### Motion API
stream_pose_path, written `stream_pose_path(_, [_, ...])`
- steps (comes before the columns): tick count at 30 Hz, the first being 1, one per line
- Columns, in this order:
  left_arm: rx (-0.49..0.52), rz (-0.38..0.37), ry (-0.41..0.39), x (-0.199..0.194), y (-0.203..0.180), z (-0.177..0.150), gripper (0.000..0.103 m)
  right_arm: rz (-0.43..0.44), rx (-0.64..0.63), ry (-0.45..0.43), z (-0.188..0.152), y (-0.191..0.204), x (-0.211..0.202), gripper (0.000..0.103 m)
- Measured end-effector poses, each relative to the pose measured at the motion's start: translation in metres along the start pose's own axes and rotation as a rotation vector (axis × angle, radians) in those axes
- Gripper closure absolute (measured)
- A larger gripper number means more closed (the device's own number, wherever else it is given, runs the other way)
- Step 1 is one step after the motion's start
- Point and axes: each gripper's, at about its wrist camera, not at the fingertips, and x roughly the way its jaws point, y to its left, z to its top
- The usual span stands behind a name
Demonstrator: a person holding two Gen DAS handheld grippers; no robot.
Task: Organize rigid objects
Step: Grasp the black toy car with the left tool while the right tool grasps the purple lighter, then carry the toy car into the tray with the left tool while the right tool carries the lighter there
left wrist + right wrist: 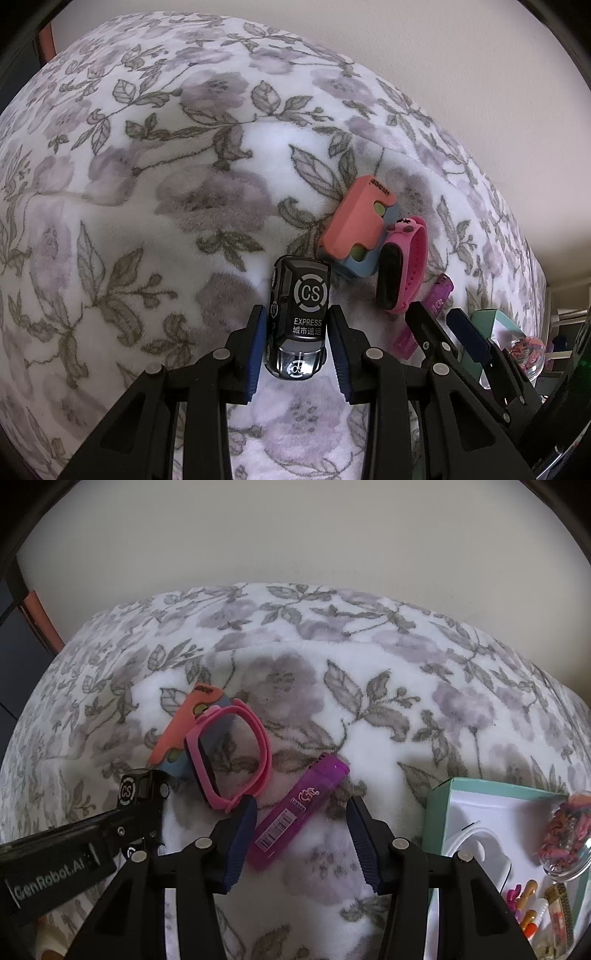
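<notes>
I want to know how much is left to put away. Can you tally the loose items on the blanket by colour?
Black: 1, toy car
Pink: 1, watch
Purple: 1, lighter
Orange and blue: 1, case
Total: 4

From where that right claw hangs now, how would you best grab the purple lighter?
Grip the purple lighter across its long flat sides near the middle, coming straight down from above. It lies flat on the floral blanket, slanted, with its lower half already between the open fingers of the right gripper. Its narrow width probably fits that gap, once the wrist turns to square up with its slant.
</notes>
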Motion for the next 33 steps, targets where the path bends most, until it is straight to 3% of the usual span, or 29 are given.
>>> stream_pose_path(7, [-0.004,-0.006,0.004,0.001,0.000,0.000,0.067,-0.005,-0.006,0.049,-0.003,0.003,0.005,0.050])
stream_pose_path(11, [0.000,-0.004,0.003,0.001,0.000,0.001,0.067,-0.042,-0.050,0.016,-0.009,0.012,0.006,0.052])
stream_pose_path(16, [-0.002,-0.009,0.002,0.002,0.000,0.000,0.067,-0.031,-0.031,0.006,-0.008,0.003,0.004,0.073])
stream_pose_path(21, [0.022,0.016,-0.009,0.003,-0.004,0.000,0.068,-0.023,-0.023,0.007,-0.015,-0.006,0.000,0.082])
stream_pose_path(33, [0.028,0.068,-0.006,-0.011,-0.003,-0.017,0.068,0.059,0.072,0.081,-0.047,-0.023,-0.028,0.082])
